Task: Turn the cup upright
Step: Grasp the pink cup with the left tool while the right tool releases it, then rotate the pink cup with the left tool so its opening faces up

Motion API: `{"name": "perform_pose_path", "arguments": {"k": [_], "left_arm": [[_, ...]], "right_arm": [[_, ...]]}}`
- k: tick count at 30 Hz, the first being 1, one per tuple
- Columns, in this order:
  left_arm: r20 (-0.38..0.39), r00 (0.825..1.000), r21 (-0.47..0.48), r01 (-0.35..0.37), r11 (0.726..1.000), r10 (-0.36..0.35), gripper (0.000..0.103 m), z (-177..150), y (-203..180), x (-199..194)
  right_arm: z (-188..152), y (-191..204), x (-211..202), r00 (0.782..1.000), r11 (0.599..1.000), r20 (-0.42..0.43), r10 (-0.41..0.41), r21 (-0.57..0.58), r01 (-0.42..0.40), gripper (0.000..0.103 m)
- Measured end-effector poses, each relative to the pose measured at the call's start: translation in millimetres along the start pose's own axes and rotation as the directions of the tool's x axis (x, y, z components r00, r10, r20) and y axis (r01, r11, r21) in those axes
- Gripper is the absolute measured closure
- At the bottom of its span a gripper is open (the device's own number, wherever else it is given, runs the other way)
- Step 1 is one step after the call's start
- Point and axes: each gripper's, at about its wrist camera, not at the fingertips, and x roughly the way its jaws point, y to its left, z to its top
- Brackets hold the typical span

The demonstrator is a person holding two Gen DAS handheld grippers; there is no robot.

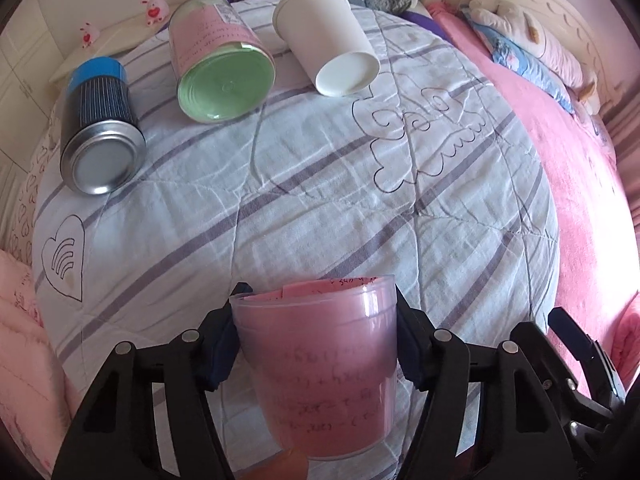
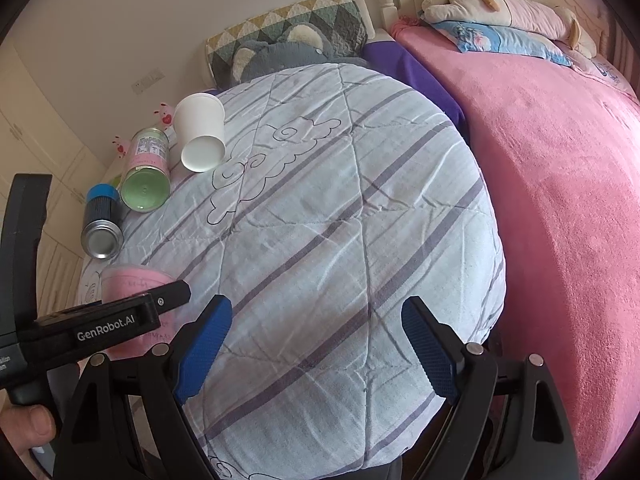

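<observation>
My left gripper is shut on a translucent pink plastic cup, held between the blue pads with its rim up, above the striped quilt. The same cup shows in the right wrist view, partly hidden behind the left gripper's body. My right gripper is open and empty over the quilt's near part. Three more containers lie on their sides at the quilt's far left: a white paper cup, a pink and green can, and a black and blue metal can.
A pink blanket covers the bed to the right. Pillows and plush toys lie along the headboard, with a grey plush behind the quilt. White cabinets stand at the left.
</observation>
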Motion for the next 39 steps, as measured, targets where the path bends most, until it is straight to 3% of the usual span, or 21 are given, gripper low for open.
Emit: {"name": "perform_pose_path", "arguments": {"k": [11,16,20,25,28,29,34,35,36,39], "left_arm": [[0.088,0.996,0.041,0.014,0.999,-0.017,0.038,12.4,4.8,-18.3],[0.191,0.982,0.053,-0.019,0.998,0.009,0.038,36.6,5.3,-33.4],[0.323,0.946,0.085,-0.053,0.995,0.023,0.038,43.6,1.5,-56.0],[0.414,0.909,0.124,-0.103,0.987,0.043,0.038,29.4,-1.8,-58.9],[0.499,0.866,0.137,-0.108,0.985,0.026,0.038,21.7,-1.0,-55.4],[0.539,0.842,0.130,-0.119,0.984,0.030,0.038,20.5,1.0,-52.9],[0.621,0.783,0.101,-0.117,0.988,0.029,0.038,19.6,7.5,-49.2],[0.623,0.782,0.097,-0.117,0.988,0.031,0.038,18.4,8.5,-46.5],[0.608,0.794,0.095,-0.107,0.990,0.028,0.038,17.1,10.2,-41.3],[0.517,0.855,0.066,-0.090,0.994,0.044,0.038,9.3,16.3,-21.3]], "right_arm": [[-2.0,1.7,-1.5,1.000,1.000,0.004,-0.004,-0.001,0.004,0.015],[-3.5,5.4,-3.4,1.000,1.000,0.006,-0.002,-0.008,0.002,0.015],[-3.0,8.0,-4.3,1.000,1.000,0.007,-0.003,-0.009,0.003,0.015],[0.5,10.2,-8.7,0.999,1.000,0.040,0.005,-0.003,-0.005,0.015],[1.8,13.3,-9.6,0.999,1.000,0.046,0.008,-0.012,-0.007,0.015],[1.4,14.2,-8.9,0.999,1.000,0.043,0.008,-0.013,-0.007,0.015],[-6.3,21.7,-8.4,1.000,1.000,0.028,0.003,-0.029,-0.002,0.015],[-8.0,22.0,-8.8,1.000,1.000,0.026,0.005,-0.030,-0.004,0.015],[-9.8,22.9,-8.9,1.000,0.999,0.024,0.006,-0.031,-0.005,0.015],[-12.4,23.2,-11.3,1.000,1.000,0.025,0.005,-0.030,-0.004,0.015]]}}
